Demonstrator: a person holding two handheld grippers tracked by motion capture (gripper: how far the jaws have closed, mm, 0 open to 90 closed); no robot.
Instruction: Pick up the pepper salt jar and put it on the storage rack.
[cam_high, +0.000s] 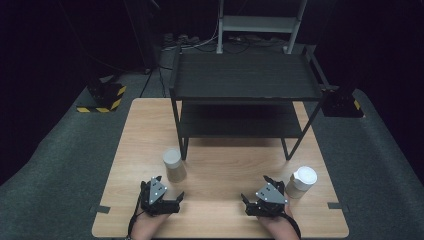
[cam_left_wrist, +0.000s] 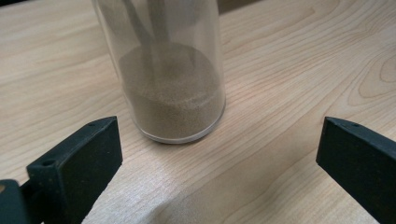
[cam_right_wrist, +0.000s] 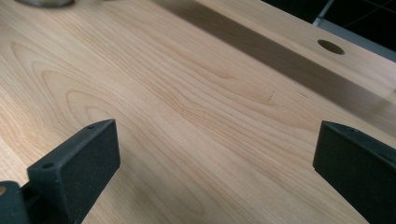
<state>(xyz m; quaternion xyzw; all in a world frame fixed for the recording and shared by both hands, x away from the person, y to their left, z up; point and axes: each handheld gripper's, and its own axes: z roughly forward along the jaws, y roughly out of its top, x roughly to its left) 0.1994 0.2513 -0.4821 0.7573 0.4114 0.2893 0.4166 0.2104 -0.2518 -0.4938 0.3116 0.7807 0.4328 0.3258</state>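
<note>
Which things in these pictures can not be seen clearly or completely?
- Left jar: its top is cut off by the upper edge of the left gripper view.
- Right jar: the high view is too small to show its contents.
- Shelf rack: its top tier hides the back of the lower tier.

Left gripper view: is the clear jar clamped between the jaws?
No. The jar of brown granules stands on the table ahead of the left gripper, whose jaws stand wide apart and clear of it.
</note>
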